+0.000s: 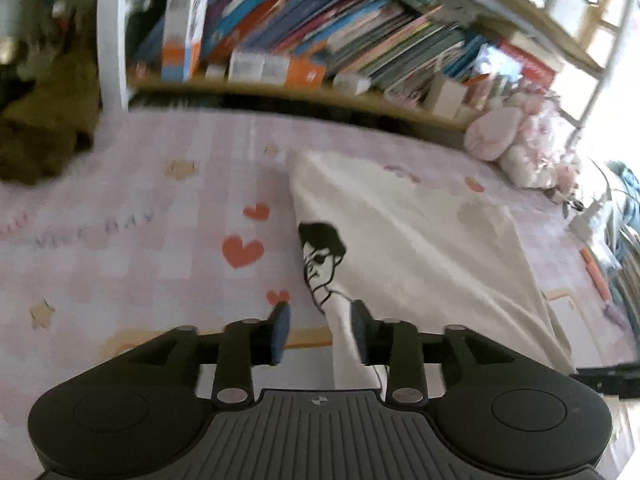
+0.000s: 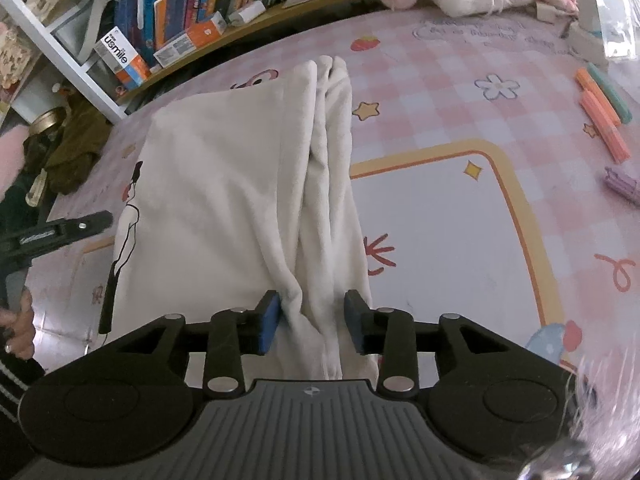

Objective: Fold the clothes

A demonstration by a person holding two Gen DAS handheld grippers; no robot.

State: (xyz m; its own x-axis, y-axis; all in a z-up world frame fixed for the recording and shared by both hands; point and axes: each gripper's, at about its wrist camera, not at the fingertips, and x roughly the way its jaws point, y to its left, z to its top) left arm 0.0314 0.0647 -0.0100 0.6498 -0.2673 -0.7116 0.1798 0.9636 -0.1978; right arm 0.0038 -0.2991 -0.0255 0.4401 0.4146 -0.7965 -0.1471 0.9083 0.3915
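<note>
Right wrist, right hand-held gripper (image 2: pixel 312 320) parted, straddling bunched white garment (image 2: pixel 224 184)

Both grippers are low with jaws parted, the left gripper (image 1: pixel 320 320) and right gripper (image 2: pixel 312 312) each straddling cloth, a hand (image 2: pixel 18 328) gripping the left one's handle

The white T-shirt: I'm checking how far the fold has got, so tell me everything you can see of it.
The white T-shirt looks like soft cotton, with a black line drawing of a figure along its left edge. It lies lengthways on the pink checked mat, its right side gathered into long bunched folds. That bunch runs between the open fingers of the right gripper. The left gripper, also open, straddles the printed edge.
</note>
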